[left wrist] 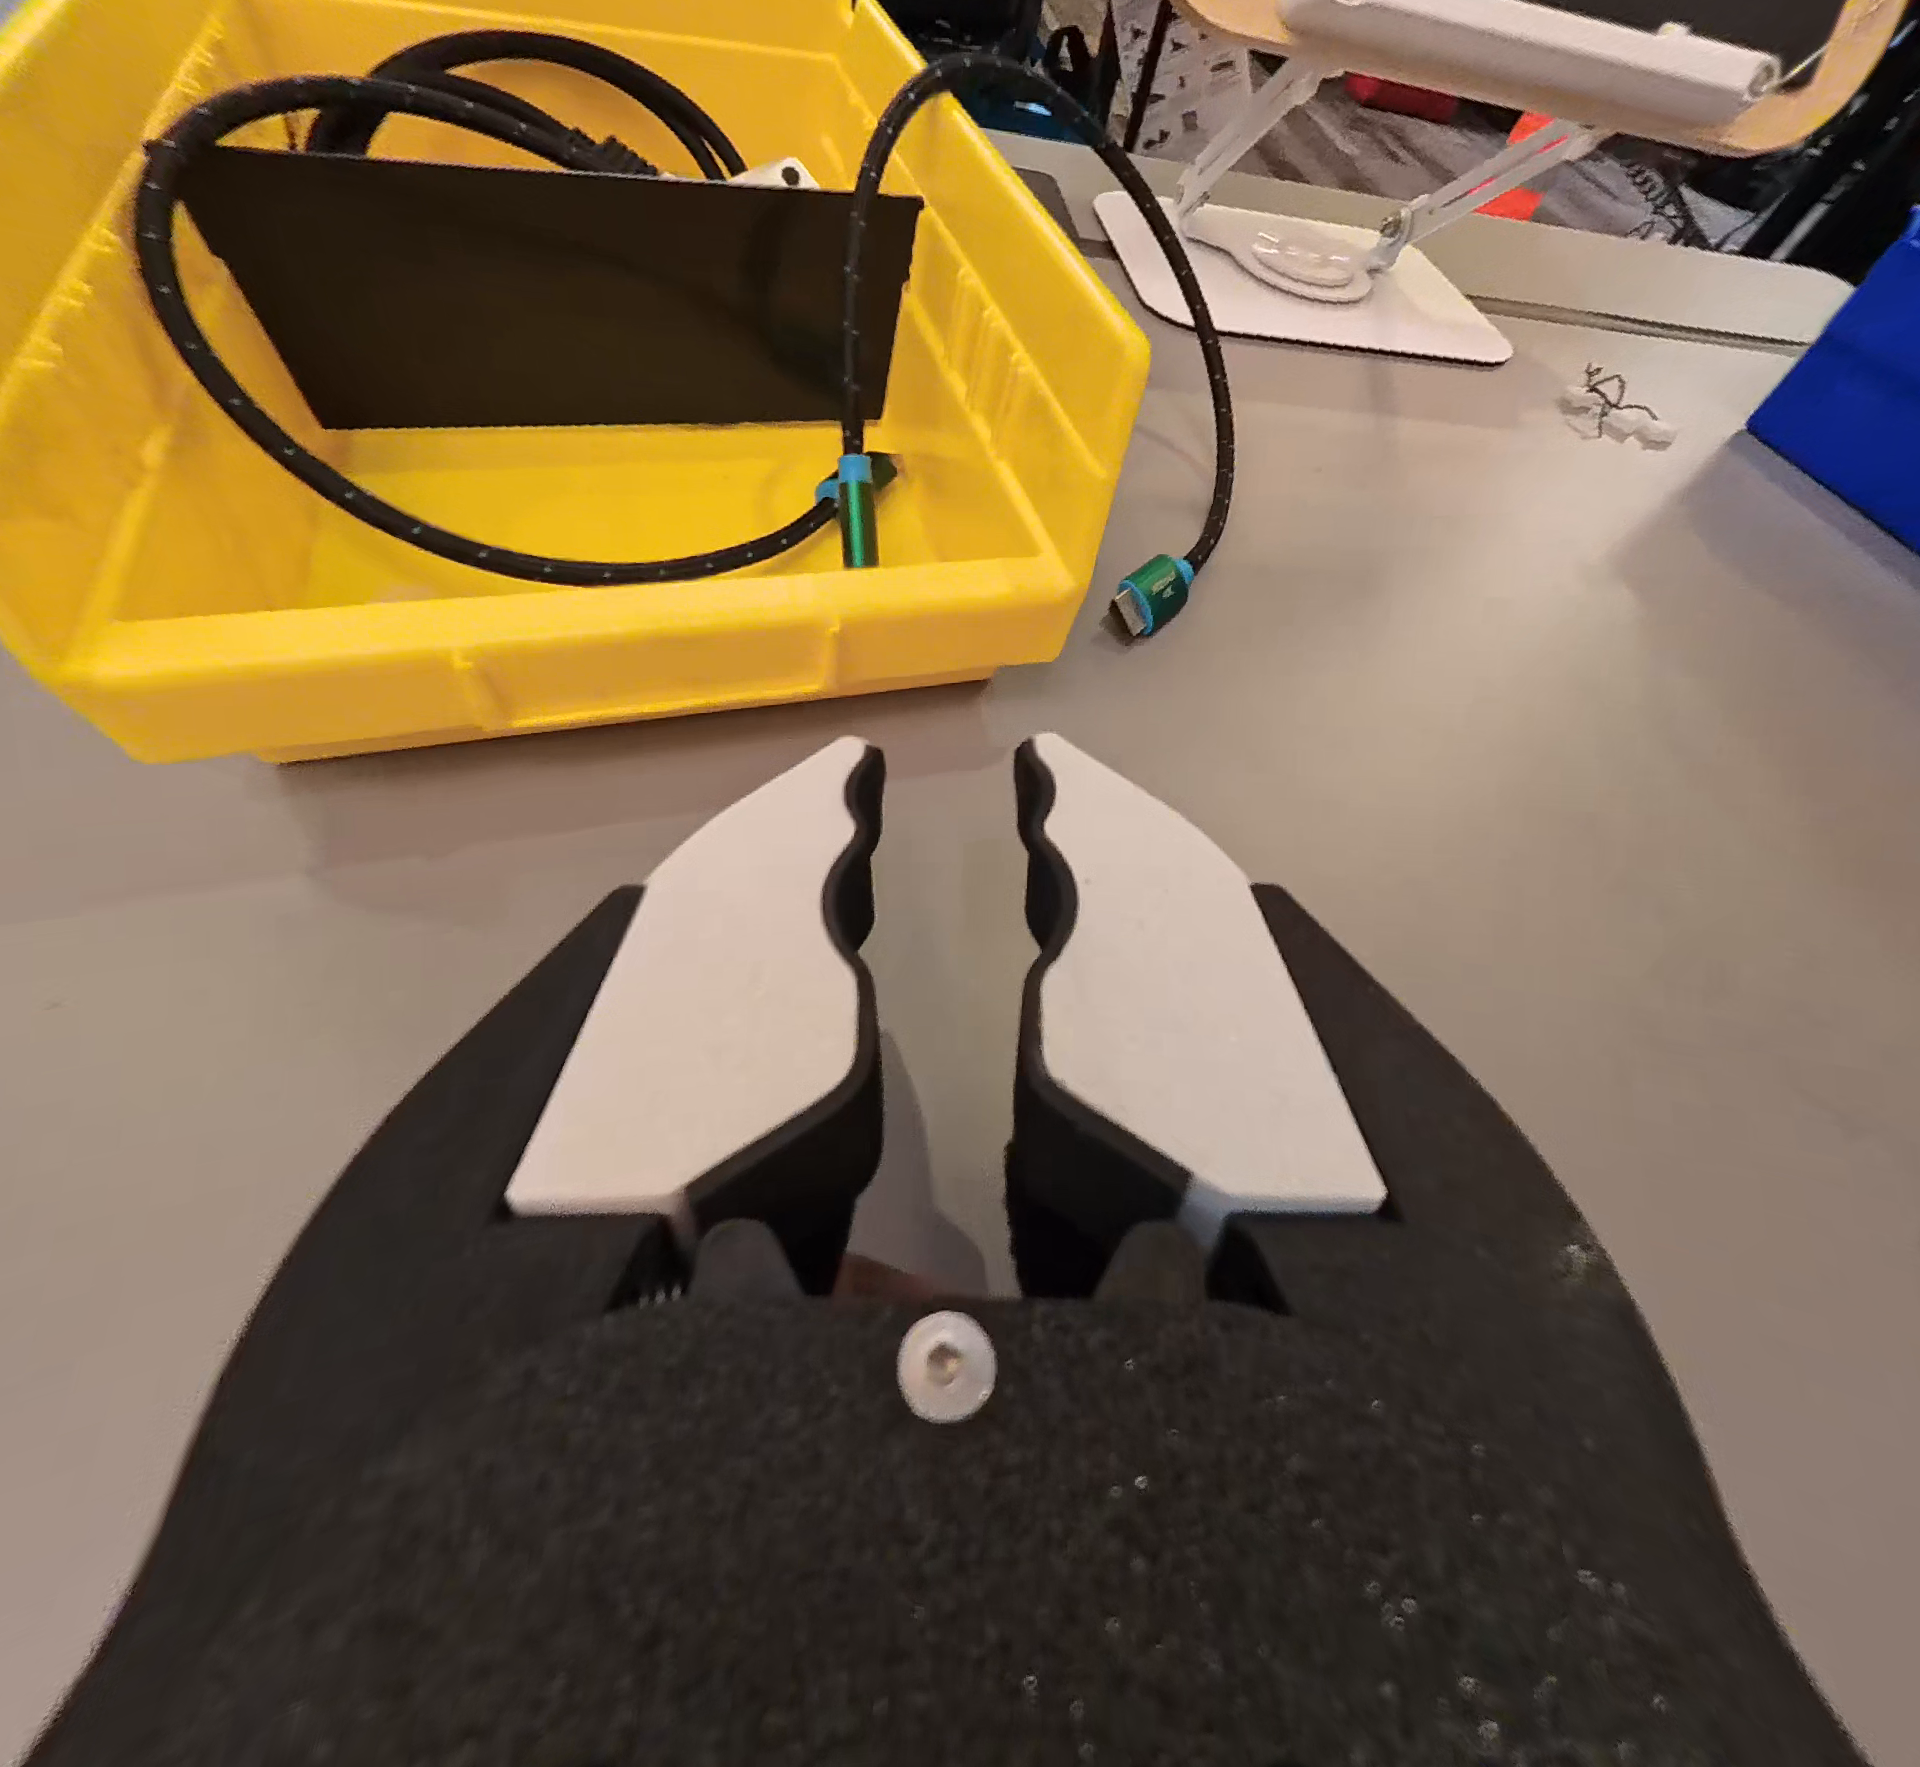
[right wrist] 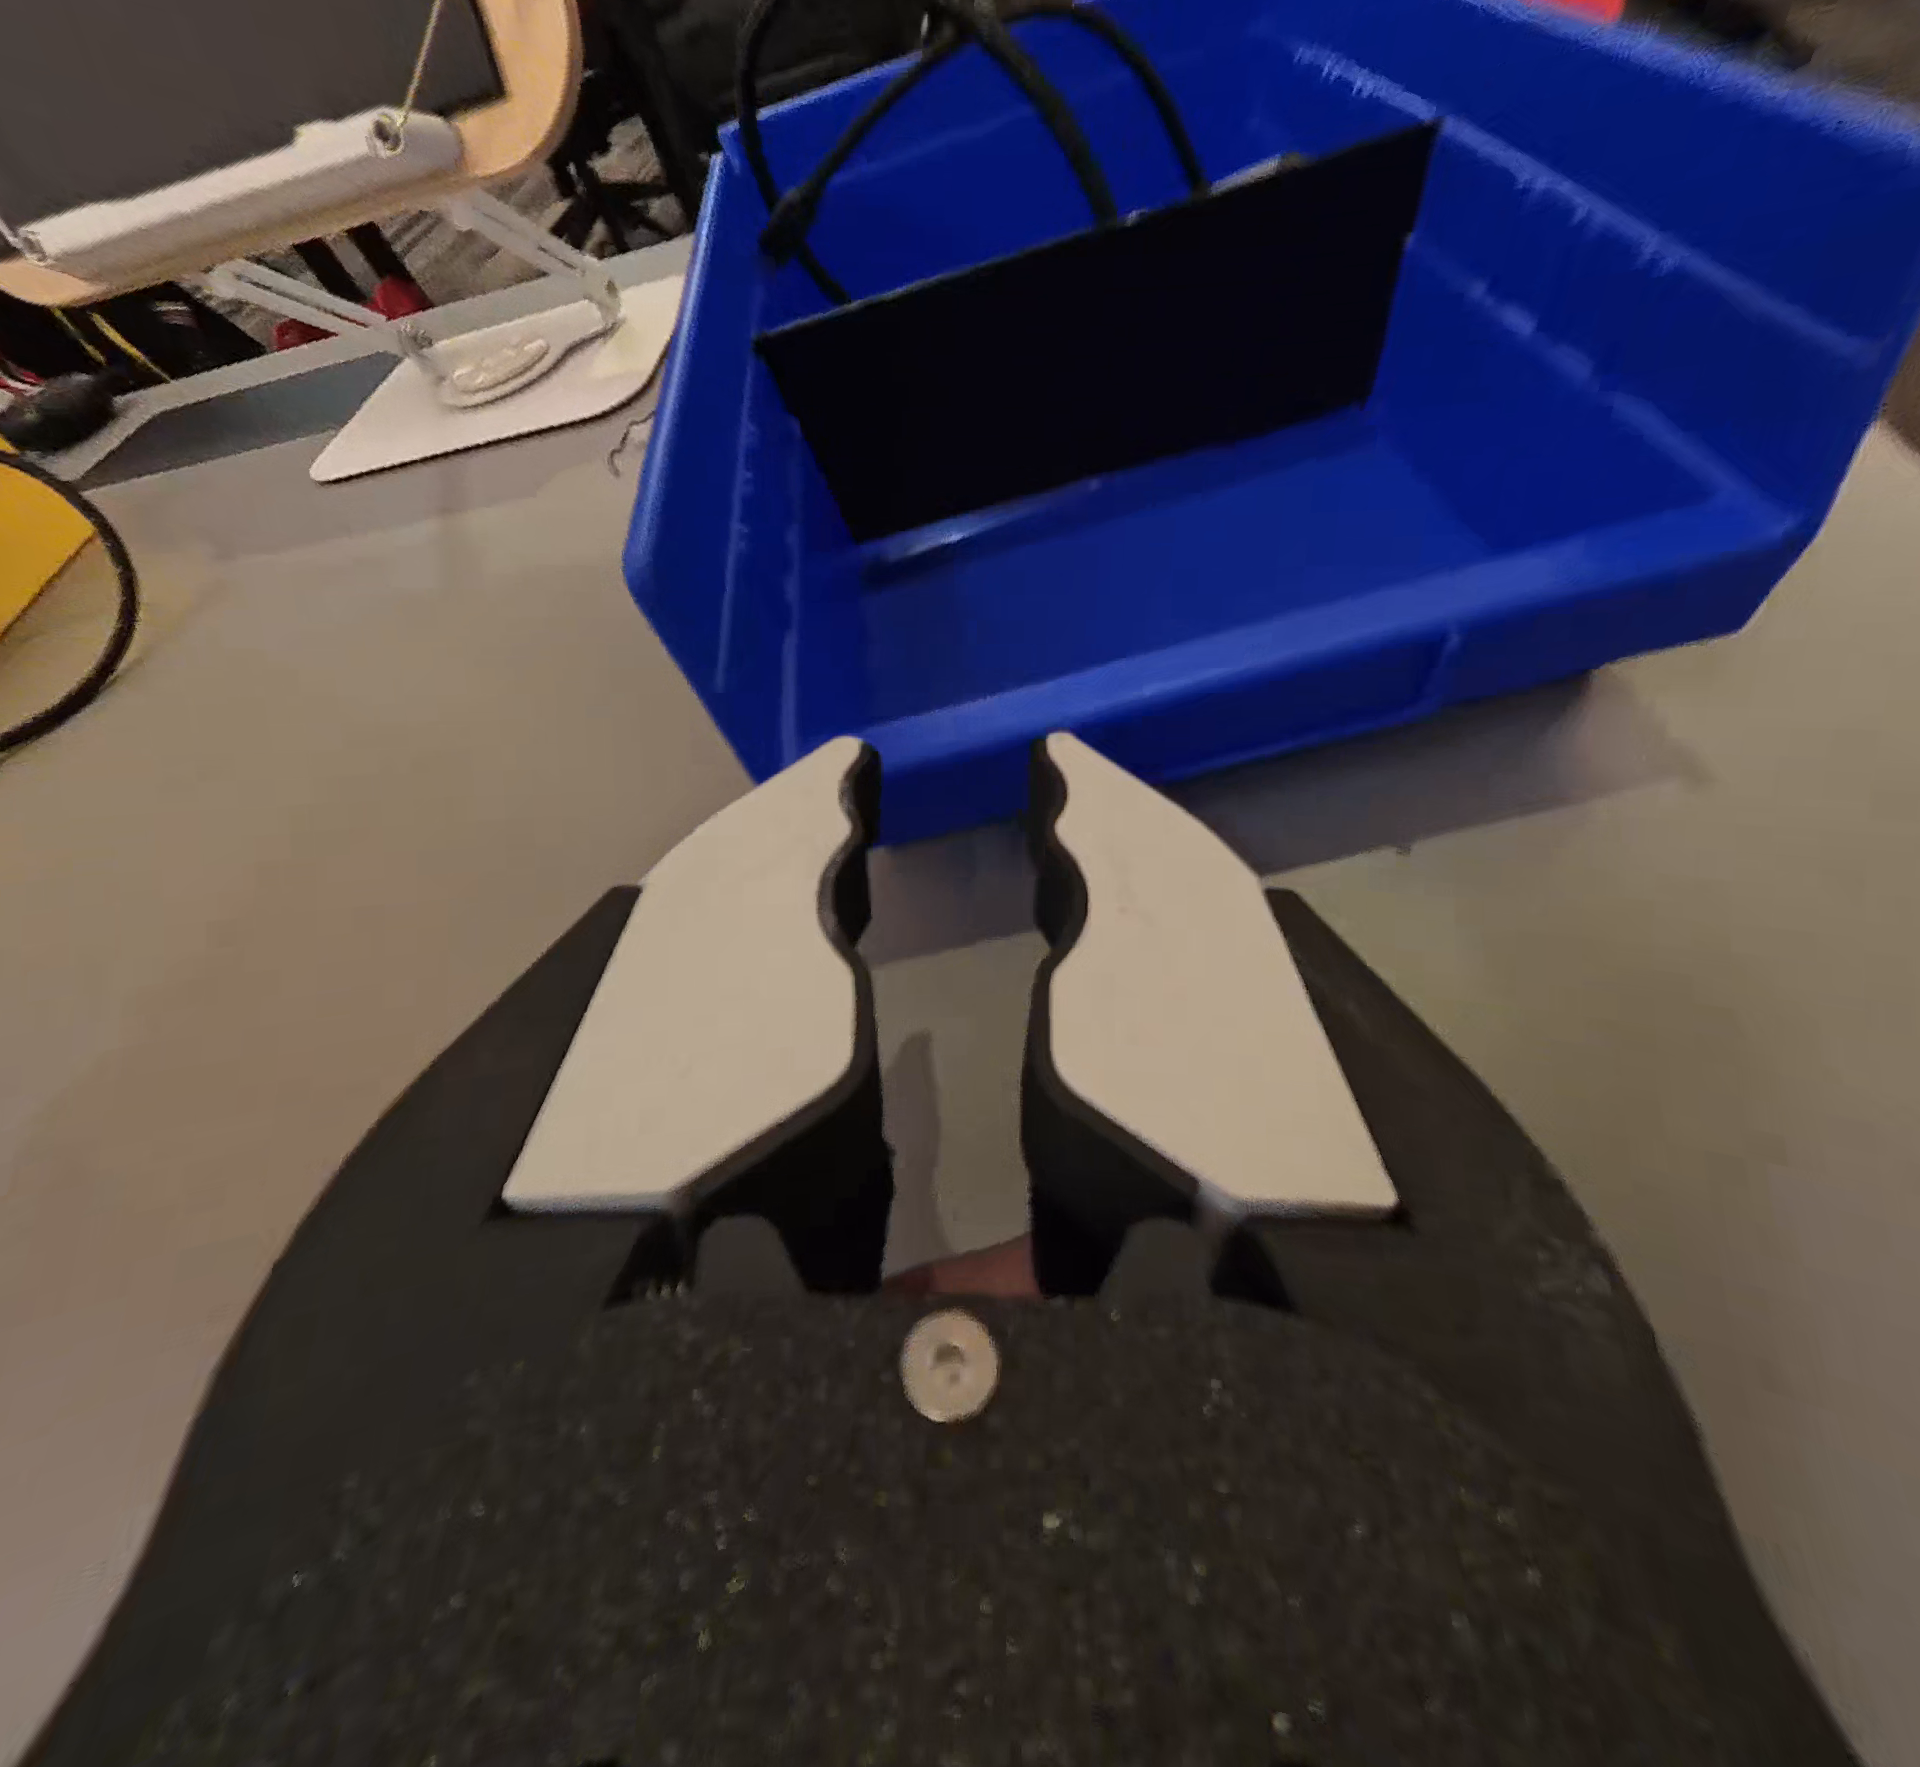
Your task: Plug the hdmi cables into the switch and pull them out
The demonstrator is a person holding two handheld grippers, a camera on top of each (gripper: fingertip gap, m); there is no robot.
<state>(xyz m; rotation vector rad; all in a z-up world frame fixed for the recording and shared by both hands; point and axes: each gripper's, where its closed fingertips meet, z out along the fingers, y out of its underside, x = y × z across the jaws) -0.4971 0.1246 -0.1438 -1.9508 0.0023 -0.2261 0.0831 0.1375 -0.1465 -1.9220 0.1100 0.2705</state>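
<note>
Two views share a grey bench. Nearest in the left wrist view, the left hand-held gripper hangs over bare bench with its fingers spread and nothing between them. Just beyond it stands a yellow bin with a black divider across its middle. One green HDMI plug lies in the bin's front compartment, its long axis running toward the camera, tip nearest; its braided black cable loops left and back over the divider. A second green HDMI plug lies on the bench just right of the bin, its metal tip pointing down-left toward the camera, and its cable arches up and over the bin's right wall. Behind the divider a small white device peeks out, too hidden to identify. Farther back sits a white stand. In the right wrist view, the right hand-held gripper is likewise spread and empty, close before a blue bin with a black divider and black cables looped behind it.
</note>
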